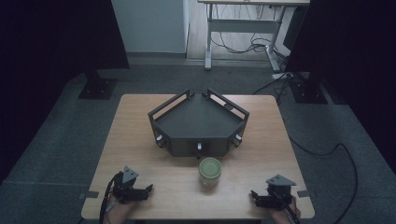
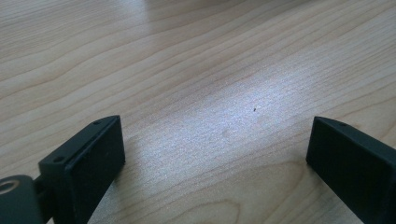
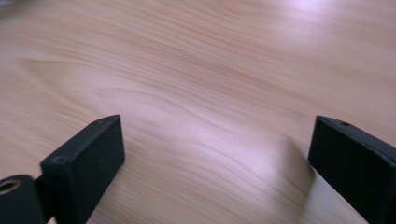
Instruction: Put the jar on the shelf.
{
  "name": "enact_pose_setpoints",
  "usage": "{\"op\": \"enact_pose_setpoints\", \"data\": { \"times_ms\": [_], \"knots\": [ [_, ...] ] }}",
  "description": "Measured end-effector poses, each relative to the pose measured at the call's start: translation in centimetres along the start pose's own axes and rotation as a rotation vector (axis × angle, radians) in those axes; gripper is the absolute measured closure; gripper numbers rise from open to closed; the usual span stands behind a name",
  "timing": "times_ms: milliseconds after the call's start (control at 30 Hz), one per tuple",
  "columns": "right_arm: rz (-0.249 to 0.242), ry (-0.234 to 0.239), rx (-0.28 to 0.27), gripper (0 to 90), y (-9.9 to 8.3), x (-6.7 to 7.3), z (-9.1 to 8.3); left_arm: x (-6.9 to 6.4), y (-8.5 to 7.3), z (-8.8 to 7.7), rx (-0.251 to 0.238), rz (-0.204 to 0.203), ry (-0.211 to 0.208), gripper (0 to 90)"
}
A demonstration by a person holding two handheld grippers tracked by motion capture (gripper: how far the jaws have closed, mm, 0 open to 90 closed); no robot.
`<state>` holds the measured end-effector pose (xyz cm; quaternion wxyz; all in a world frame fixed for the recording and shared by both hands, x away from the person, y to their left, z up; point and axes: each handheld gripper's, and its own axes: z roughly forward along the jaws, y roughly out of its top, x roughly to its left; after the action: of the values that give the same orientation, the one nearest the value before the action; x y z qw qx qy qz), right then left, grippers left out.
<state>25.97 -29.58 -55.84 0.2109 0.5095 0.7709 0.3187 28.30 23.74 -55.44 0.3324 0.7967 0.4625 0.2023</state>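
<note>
Between both tongs stands a green-lidded jar [image 1: 209, 171].

- Table [image 1: 140, 140]: pale wood, wavy grain lines.
- Jar [image 1: 209, 171]: pale green lid, clear greenish body.
- Tray [image 1: 198, 122]: dark grey, matt.
- Left gripper [image 1: 148, 188], right gripper [image 1: 252, 193]: black, grey top plates.

Floor [image 1: 56, 140]: dark grey carpet throughout, no visible defects. Light wooden table [image 1: 140, 140] stands centrally. Two black panels [image 1: 46, 37] flank the area on metal base plates [image 1: 97, 87], one each side. Rear wall [image 1: 149, 23] white. A second desk frame [image 1: 243, 23] stands behind on paler flooring, loose cables [image 1: 247, 45] tangled beneath. A black cable [image 1: 327, 151] trails across the carpet at right. Lighting dim.
</note>
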Motion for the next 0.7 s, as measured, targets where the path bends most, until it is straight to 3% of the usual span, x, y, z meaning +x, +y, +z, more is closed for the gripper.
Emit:
{"op": "enact_pose_setpoints", "data": {
  "times_ms": [67,133,700],
  "knots": [
    [0.038,-0.013,-0.012,3.0,-0.64,-1.11,-0.35,-0.01,0.01,0.01,0.000,-0.001,0.001,4.0],
    [0.036,-0.015,-0.017,1.7,-0.79,-1.30,-0.36,-0.01,0.02,0.02,0.000,-0.001,0.001,3.9],
    [0.027,-0.007,0.006,0.0,-0.49,-1.20,-0.21,-0.03,0.04,0.05,0.003,0.000,0.000,3.2]
  ]
}}
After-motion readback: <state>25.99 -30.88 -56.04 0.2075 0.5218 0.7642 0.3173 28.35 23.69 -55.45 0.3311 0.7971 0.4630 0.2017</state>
